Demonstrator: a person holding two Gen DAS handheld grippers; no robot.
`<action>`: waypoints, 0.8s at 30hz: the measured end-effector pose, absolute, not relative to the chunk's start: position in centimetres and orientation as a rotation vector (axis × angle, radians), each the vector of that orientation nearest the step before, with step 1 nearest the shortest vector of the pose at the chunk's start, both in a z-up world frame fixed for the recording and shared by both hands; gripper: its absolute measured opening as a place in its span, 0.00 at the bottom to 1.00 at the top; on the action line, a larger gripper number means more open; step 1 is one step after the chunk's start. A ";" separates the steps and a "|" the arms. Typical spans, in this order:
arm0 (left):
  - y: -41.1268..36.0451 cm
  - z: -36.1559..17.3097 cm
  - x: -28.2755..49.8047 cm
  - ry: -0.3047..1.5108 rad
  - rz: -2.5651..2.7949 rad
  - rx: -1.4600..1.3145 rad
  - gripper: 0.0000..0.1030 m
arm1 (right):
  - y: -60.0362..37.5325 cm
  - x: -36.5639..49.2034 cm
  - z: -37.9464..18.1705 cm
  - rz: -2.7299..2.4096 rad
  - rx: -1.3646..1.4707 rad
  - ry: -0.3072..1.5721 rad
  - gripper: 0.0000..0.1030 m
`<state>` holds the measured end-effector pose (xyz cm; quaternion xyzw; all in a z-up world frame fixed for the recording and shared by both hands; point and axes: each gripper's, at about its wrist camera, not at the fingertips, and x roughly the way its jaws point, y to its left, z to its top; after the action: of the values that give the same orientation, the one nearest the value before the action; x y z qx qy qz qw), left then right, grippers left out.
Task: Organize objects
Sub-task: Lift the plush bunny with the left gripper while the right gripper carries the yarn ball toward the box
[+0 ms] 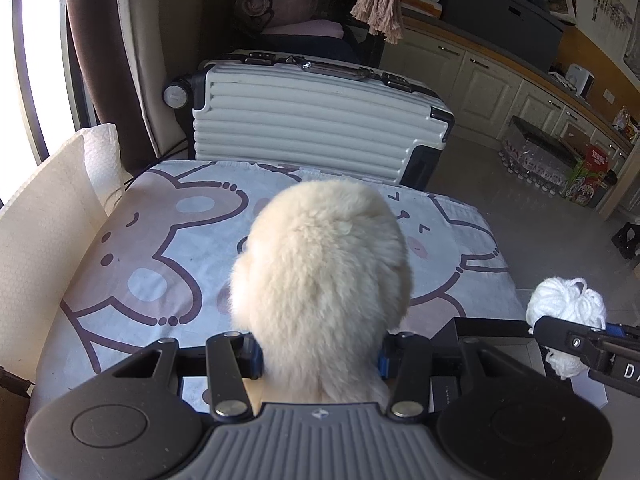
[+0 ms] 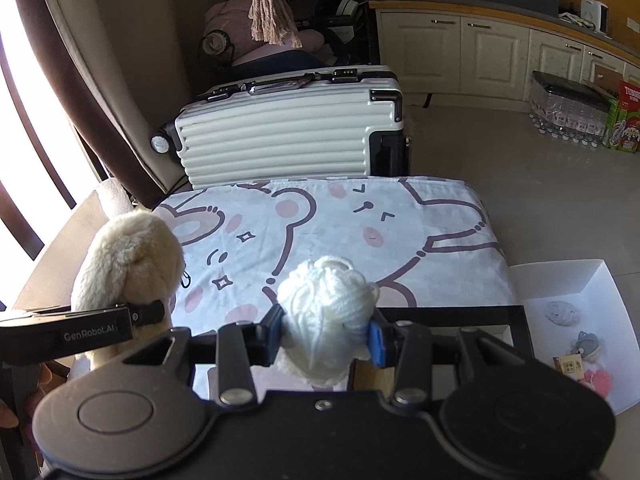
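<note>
- Left tool (image 1: 320, 354): pinching the cream plush toy (image 1: 324, 280), held above the near edge of the cloth-covered worktop (image 1: 160, 240).
- Right tool (image 2: 326, 340): pinching the white yarn ball (image 2: 326, 312).
- White box (image 2: 600, 280): lies on the floor, right of the worktop; the right tool is nearer, so its load likely goes first, moving rightward.
</note>
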<state>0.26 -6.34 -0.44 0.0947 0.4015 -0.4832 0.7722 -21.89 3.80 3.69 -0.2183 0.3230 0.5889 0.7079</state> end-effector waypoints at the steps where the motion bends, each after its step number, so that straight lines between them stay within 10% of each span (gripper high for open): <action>1: -6.5 -0.5 0.0 0.871 -1.052 0.207 0.47 | 3.7 -21.6 3.7 1.301 -0.484 0.720 0.42; 24: -12.6 -1.2 -8.2 0.922 -1.239 0.208 0.47 | -0.9 -13.4 2.8 1.114 -0.441 0.756 0.42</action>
<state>-8.19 -12.64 -1.17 0.0936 0.4157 -0.5588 0.7114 -13.35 -0.88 2.83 -0.2025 0.3471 0.5116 0.7595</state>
